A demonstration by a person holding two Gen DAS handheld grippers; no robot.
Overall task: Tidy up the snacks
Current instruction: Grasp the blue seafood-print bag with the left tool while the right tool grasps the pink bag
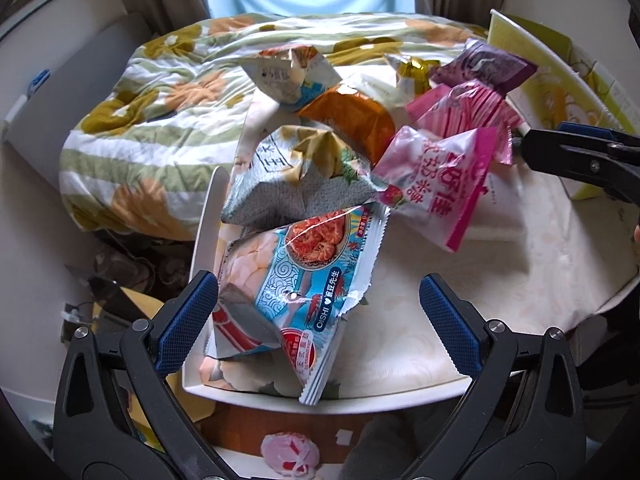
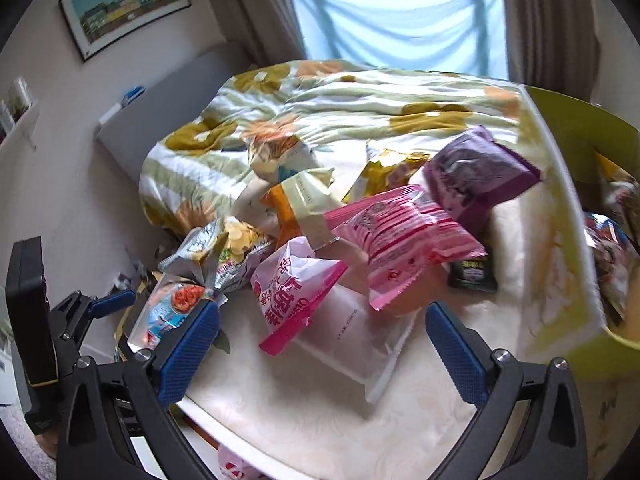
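While both grippers, left (image 1: pixel 318 312) and right (image 2: pixel 322 344), gape empty, snacks (image 1: pixel 304 184) crowd the table (image 1: pixel 460 312) beside a box (image 2: pixel 560 264).

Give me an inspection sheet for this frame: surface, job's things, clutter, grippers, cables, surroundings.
Surface: cream patterned table.
Job's things: snack packets piled at the left edge, blue Oishi bag nearest, pink bag, purple pack; yellow-green box holds more packets.
Clutter: small dark packet on the table.
Grippers: left gripper open, holding nothing; right gripper open, holding nothing.
Cables: nothing seen.
Surroundings: floral quilt, curtained window, framed picture.
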